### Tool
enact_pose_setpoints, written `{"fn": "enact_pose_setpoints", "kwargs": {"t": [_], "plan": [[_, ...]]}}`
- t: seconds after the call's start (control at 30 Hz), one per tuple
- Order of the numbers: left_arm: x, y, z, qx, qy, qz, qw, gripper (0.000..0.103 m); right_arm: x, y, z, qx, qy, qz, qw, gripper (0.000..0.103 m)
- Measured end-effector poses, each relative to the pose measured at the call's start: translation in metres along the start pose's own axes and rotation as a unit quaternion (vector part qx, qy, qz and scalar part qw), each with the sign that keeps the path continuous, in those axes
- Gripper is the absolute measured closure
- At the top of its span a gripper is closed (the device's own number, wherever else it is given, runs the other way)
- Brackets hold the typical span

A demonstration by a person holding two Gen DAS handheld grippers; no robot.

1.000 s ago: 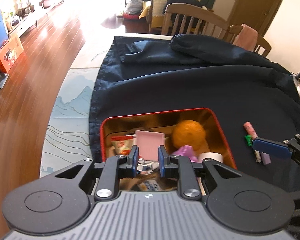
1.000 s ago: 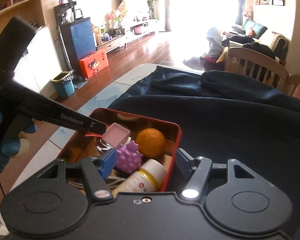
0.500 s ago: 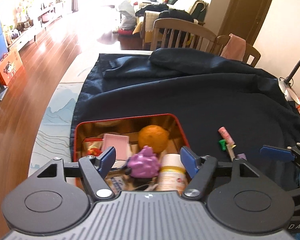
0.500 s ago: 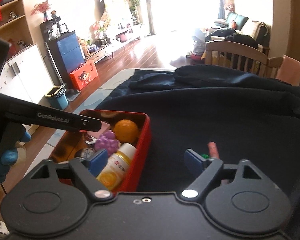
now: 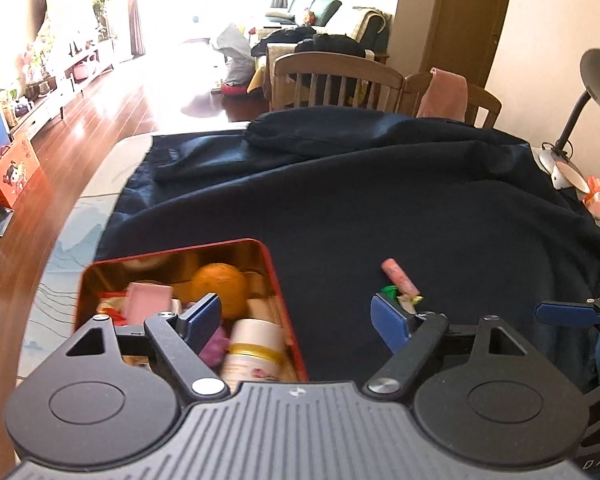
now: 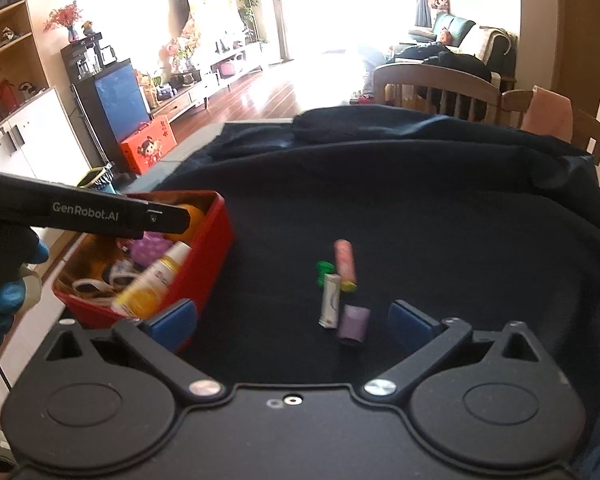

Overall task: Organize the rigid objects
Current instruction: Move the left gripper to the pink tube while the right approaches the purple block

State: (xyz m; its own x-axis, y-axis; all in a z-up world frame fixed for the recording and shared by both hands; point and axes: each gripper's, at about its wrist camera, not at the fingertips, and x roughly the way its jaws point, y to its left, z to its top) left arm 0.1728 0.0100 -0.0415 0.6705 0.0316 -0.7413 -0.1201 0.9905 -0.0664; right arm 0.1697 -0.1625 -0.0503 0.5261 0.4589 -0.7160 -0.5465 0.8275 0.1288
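On the dark cloth [image 6: 420, 208] over the worktop, small tubes [image 6: 342, 292] lie beside the red tin [image 6: 216, 232]. Right tongs [image 6: 294, 322] and left tongs [image 5: 296, 320], jaws just widened, gape apart, empty, touching nothing.

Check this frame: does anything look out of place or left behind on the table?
Yes. A small cluster lies loose on the dark cloth, outside the red tin: a pink tube, a white tube, a purple cylinder and green and yellow bits. Everything else small sits in the tin.
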Motion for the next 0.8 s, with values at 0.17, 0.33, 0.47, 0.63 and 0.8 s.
{"fn": "enact_pose_setpoints", "kwargs": {"t": [0.17,0.33,0.47,0.63,0.8], "plan": [[0.013,-0.027,0.000,-0.001,0.003,-0.004,1.0000,0.021,-0.001,-0.024,-0.009,-0.005,0.006,-0.001,1.000,0.000],[0.034,-0.048,0.001,-0.010,0.017,-0.016,0.9997,0.021,0.007,-0.038,-0.014,-0.031,0.012,-0.002,0.999,0.001],[0.055,-0.064,0.003,-0.006,0.032,-0.008,0.9994,0.021,0.021,-0.046,-0.015,-0.041,0.021,0.002,0.999,0.002],[0.079,-0.078,0.014,-0.004,0.040,0.007,0.9992,0.021,0.037,-0.052,-0.015,-0.056,0.031,0.011,0.998,0.007],[0.101,-0.089,0.024,0.008,0.049,0.016,0.9986,0.021,0.055,-0.055,-0.017,-0.064,0.047,0.016,0.997,0.014]]}}
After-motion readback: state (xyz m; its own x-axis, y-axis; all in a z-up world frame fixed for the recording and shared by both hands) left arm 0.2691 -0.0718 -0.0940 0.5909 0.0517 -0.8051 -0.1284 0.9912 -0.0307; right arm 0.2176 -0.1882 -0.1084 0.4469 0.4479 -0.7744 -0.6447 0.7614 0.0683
